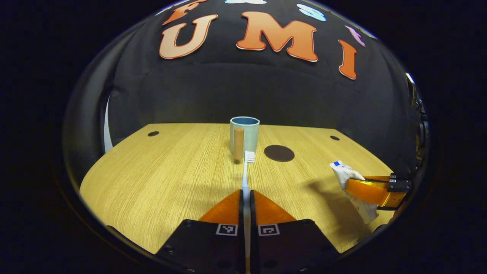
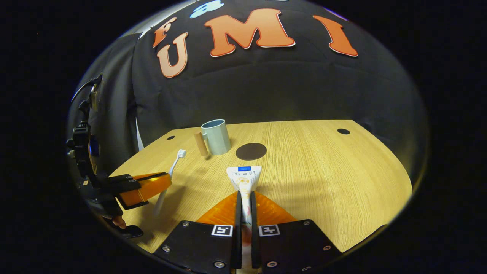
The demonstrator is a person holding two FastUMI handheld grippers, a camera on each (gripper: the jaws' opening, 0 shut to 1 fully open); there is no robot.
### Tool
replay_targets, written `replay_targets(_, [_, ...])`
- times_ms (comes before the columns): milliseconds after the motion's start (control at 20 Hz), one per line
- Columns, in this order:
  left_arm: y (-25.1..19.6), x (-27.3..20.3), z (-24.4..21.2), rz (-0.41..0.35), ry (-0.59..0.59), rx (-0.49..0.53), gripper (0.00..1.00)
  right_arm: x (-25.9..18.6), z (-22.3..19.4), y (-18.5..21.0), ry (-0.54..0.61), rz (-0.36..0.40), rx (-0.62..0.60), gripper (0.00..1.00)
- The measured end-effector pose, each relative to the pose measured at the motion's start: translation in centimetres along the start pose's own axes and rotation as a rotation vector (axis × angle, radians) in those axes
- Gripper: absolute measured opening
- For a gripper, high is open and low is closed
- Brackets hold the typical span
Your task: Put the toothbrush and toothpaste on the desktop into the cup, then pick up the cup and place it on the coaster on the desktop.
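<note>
My left gripper [image 1: 245, 195] is shut on a white toothbrush [image 1: 246, 167], whose bristled head points toward the cup. A pale blue cup [image 1: 244, 134] with a wooden handle stands upright at the back of the wooden desktop [image 1: 163, 171]. Just right of the cup lies a dark round coaster [image 1: 279, 153]. In the right gripper view my right gripper [image 2: 245, 198] is shut on a white toothpaste tube [image 2: 244, 176] that sticks out forward and is held above the desktop. That view also has the cup [image 2: 217, 136], the coaster [image 2: 250, 151] and the left gripper [image 2: 146, 186] with the toothbrush [image 2: 172, 167].
Small dark holes [image 1: 153, 133] mark the desktop's back corners. The black cloth wall rises right behind the desktop's far edge. The right gripper [image 1: 376, 190] holds the tube [image 1: 348, 174] at the right side of the left gripper view.
</note>
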State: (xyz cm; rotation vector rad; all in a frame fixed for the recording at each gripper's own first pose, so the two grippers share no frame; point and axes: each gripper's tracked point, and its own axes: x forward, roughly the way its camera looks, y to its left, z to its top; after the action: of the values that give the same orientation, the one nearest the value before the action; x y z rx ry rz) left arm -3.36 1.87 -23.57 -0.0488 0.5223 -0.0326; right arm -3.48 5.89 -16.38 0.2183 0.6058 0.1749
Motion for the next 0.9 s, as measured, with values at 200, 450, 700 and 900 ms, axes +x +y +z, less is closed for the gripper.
replay_targets(200, [0.0, -0.1, 1.5, -0.026, -0.083, -0.029, 0.05, -0.5, 1.4, 0.2, -0.047, 0.008, 0.005, 0.10])
replay_targets(450, [-0.6, -1.0, 4.3, -0.029, -0.170, 0.003, 0.05, -0.2, 2.1, 0.5, -0.071, 0.019, 0.026, 0.10])
replay_targets(700, [-1.1, -0.6, 7.8, -0.025, -0.263, 0.024, 0.05, -0.2, 4.7, 0.2, -0.121, 0.013, 0.017, 0.10])
replay_targets(900, [-1.0, -0.2, 10.8, -0.025, -0.325, 0.028, 0.05, -0.4, 7.9, -0.2, -0.172, 0.000, -0.003, 0.10])
